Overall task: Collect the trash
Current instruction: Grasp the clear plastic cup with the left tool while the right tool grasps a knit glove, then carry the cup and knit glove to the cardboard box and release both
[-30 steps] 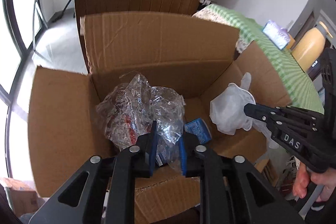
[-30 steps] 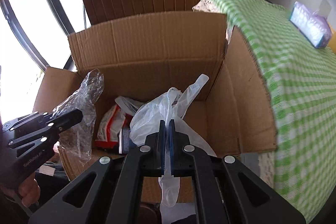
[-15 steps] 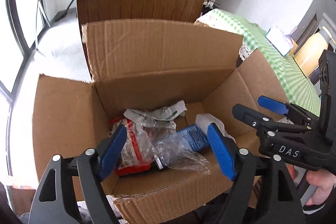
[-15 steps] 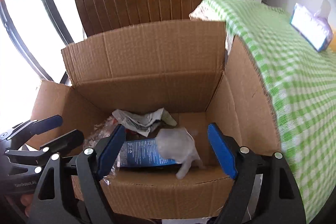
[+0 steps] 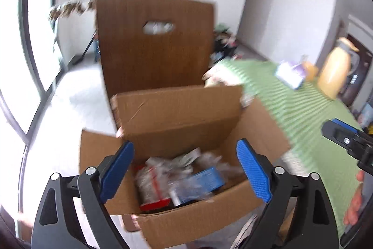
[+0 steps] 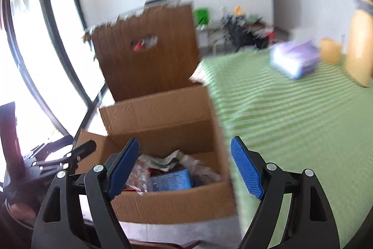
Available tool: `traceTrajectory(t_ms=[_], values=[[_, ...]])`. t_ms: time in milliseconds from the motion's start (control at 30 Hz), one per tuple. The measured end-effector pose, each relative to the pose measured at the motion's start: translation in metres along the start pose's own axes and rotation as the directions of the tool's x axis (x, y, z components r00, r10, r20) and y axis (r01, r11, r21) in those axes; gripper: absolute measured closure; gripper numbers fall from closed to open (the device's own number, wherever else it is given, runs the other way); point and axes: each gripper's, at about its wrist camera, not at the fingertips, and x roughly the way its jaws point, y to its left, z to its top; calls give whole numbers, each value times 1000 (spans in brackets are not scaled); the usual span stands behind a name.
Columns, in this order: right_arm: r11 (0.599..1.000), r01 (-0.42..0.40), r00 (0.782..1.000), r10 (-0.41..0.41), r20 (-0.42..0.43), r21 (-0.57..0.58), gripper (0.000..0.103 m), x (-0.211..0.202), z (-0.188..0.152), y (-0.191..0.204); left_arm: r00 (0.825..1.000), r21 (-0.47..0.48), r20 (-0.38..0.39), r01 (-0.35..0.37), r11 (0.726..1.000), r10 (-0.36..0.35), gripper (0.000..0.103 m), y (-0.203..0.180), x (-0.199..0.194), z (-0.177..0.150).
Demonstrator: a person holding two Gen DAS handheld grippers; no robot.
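Note:
An open cardboard box (image 5: pixel 177 109) stands in front of me, also seen in the right wrist view (image 6: pixel 158 113). Trash lies inside it: a blue packet (image 5: pixel 205 179), a red-and-white wrapper (image 5: pixel 151 183), crumpled clear plastic and a white bag (image 6: pixel 198 167). My left gripper (image 5: pixel 184 144) hovers above the box's near edge, its jaws opening with nothing between them. My right gripper (image 6: pixel 185 139) hangs open and empty over the box's right side. Each gripper shows at the edge of the other's view, the right one (image 5: pixel 335 126) and the left one (image 6: pixel 80 142). Both views are blurred.
A brown chair back (image 5: pixel 153 48) rises behind the box. A table with a green checked cloth (image 6: pixel 291 120) runs along the right, carrying a purple tissue pack (image 6: pixel 293 60) and a yellow jug (image 5: pixel 333 71). Tall windows (image 6: pixel 30 62) line the left.
Both grippers opened, letting the clear wrapper and the white bag drop into the box. Both then rose and drew back, so the box looks smaller and lower.

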Motion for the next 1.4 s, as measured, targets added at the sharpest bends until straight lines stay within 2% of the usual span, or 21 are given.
traceTrajectory(t_ms=[100,167,267,400,533,567,633,700,733,767,833,867,900,1000,1100,1133,1200,1233,1300,1367,1400], values=[[993,117,989,-119,92,30,25,-66,-17,-33,993,59,49,103,993,-106,11,-42,-20,1],[975,217,965,-223,140,53,23,-110,-36,-57,978,112,65,191,975,-199,7,-77,-31,-3],[905,409,889,-424,173,119,23,-177,-74,-100,930,220,18,355,908,-368,8,-145,-43,-19],[769,594,765,-631,129,235,23,-258,-131,-158,824,365,-124,556,747,-553,7,-257,-60,-60],[644,680,678,-734,33,350,23,-325,-182,-208,693,470,-245,696,543,-678,7,-354,-86,-113],[628,685,669,-743,21,370,23,-335,-193,-215,674,509,-279,708,490,-685,7,-383,-92,-130],[609,688,669,-743,-18,395,23,-352,-210,-228,669,560,-327,706,433,-667,7,-420,-95,-156],[607,688,673,-739,-36,397,23,-360,-220,-235,693,615,-352,678,402,-629,9,-454,-97,-180],[614,685,682,-730,-47,392,23,-362,-225,-239,694,622,-370,679,391,-617,12,-465,-98,-188],[619,682,688,-724,-55,389,23,-363,-227,-241,697,622,-392,681,385,-600,23,-476,-96,-194],[632,673,705,-705,-74,385,23,-357,-230,-250,711,607,-421,682,407,-563,57,-486,-90,-199],[644,662,717,-693,-74,383,23,-352,-229,-248,711,586,-434,689,426,-553,88,-489,-86,-198],[655,652,729,-680,-79,381,24,-350,-229,-249,709,569,-440,695,440,-550,97,-490,-84,-196],[682,634,757,-644,-109,364,28,-327,-220,-258,722,572,-416,681,458,-553,103,-478,-83,-181],[669,621,771,-614,-168,409,32,-307,-212,-277,708,537,-391,694,478,-589,103,-455,-91,-158],[659,626,771,-605,-200,417,36,-299,-210,-282,705,526,-379,697,487,-600,103,-446,-94,-149],[632,655,749,-616,-246,414,59,-288,-209,-288,708,515,-344,691,507,-616,103,-431,-99,-134],[623,666,741,-618,-264,409,64,-282,-208,-291,710,513,-328,688,514,-623,103,-421,-102,-126],[637,643,760,-601,-249,425,78,-279,-208,-290,727,516,-303,669,535,-616,103,-406,-104,-113],[654,624,775,-588,-232,427,81,-280,-205,-284,761,523,-273,631,573,-588,103,-394,-102,-100],[666,609,786,-578,-219,430,82,-281,-202,-281,767,514,-261,624,588,-586,103,-388,-101,-94]])
